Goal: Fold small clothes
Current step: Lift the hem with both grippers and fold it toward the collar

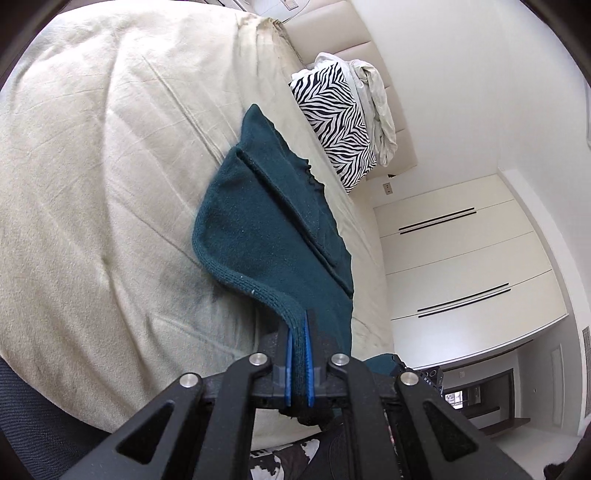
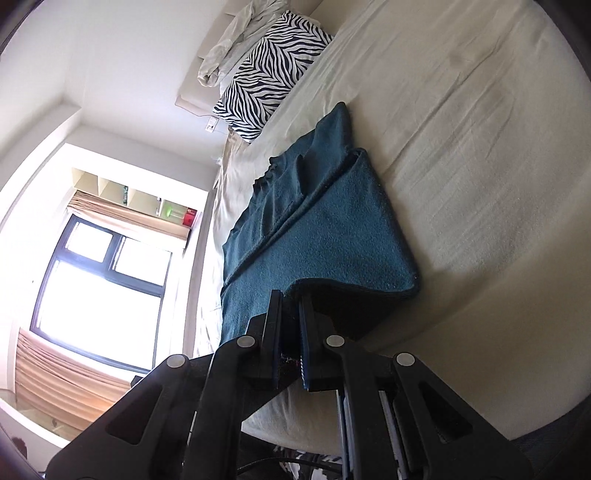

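Both the left gripper [image 1: 300, 325] and right gripper [image 2: 291, 299] are pinching the dark teal knitted garment's [image 1: 266, 221] near hem at the cream bed's [image 1: 92, 166] near edge; sleeves already look tucked in, folding lengthwise remains.

A home bedroom: a wide bed [image 1: 92, 166] under a cream sheet, a zebra pillow [image 1: 334, 125] at its padded headboard [image 1: 325, 33], white wardrobe doors [image 1: 461, 254] on one wall, and a curtained window [image 2: 107, 273] on another.

Garment on the bed, pinched at two near corners

The garment [image 1: 266, 221] lies on the bed [image 1: 92, 166], its near edge lifted by the left gripper [image 1: 299, 332] and right gripper [image 2: 291, 306]; a pillow [image 1: 332, 122] sits beyond it by the headboard [image 1: 354, 29].
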